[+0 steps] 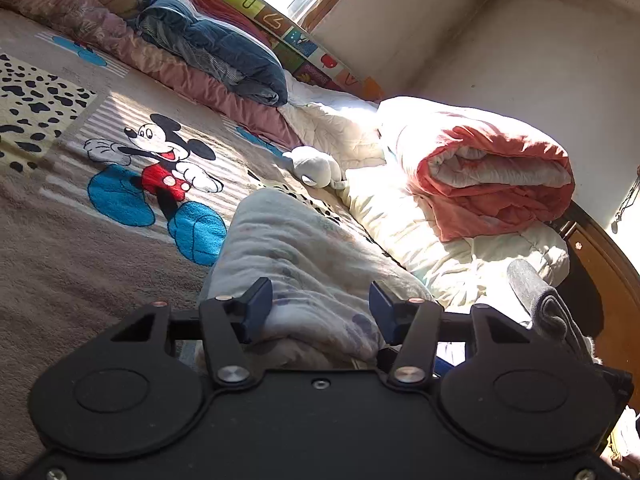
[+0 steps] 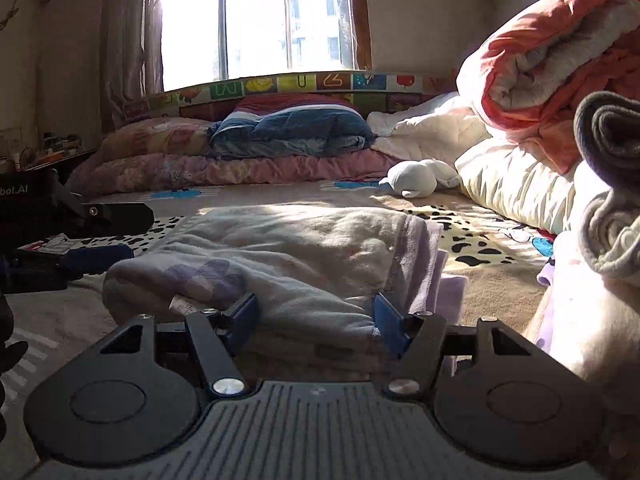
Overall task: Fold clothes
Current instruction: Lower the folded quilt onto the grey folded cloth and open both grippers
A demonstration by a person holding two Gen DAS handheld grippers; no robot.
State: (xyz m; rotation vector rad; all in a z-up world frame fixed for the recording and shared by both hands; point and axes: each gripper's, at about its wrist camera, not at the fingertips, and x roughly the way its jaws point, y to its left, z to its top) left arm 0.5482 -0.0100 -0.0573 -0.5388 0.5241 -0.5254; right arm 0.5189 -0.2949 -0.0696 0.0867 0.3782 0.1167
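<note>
Only our left wrist cam catches the Mickey Mouse print [image 1: 160,160] on the fuzzy bed blanket [image 1: 60,264]. Only the right one gets the window [image 2: 256,20], the curtain [image 2: 128,32] and the left gripper [image 2: 100,236] poking in from the left edge.

Both grippers sit at the near end of the folded garment [image 1: 304,264], a soft pale fleecy thing with faint purple blotches, lying on the blanket mid-bed. The left gripper [image 1: 320,304] has its blue pads apart, the folded edge bulging between them with no squeeze we can see. Same for the right gripper [image 2: 316,320]: jaws fairly wide, cloth [image 2: 288,256] between, not pinched.

The rolled orange quilt [image 1: 492,176] looks puffy, and there's a grey rolled fleece [image 2: 612,136] at the right.
</note>
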